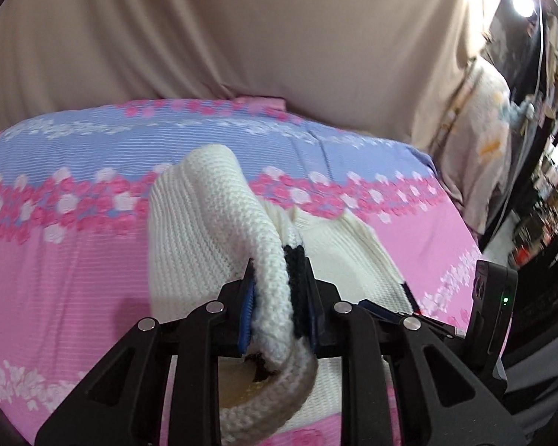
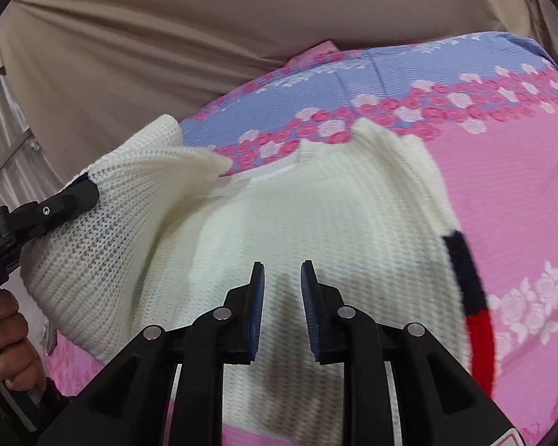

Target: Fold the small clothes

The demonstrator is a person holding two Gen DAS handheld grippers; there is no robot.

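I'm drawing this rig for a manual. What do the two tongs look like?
Both tongs, left and right, are matte black with angular, cut-out linkage arms, round silver pivot pins and ribbed blue pads lining the fingers. The left one, seen from the right wrist view, carries partial white lettering on its body.

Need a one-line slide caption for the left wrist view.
Left gripper shut on the white knit sweater sleeve, lifted above the floral bedsheet.

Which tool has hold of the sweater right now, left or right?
The left tool: its fingers are clamped on a lifted sleeve of the white sweater. The right tool is open above the sweater's body, holding nothing.
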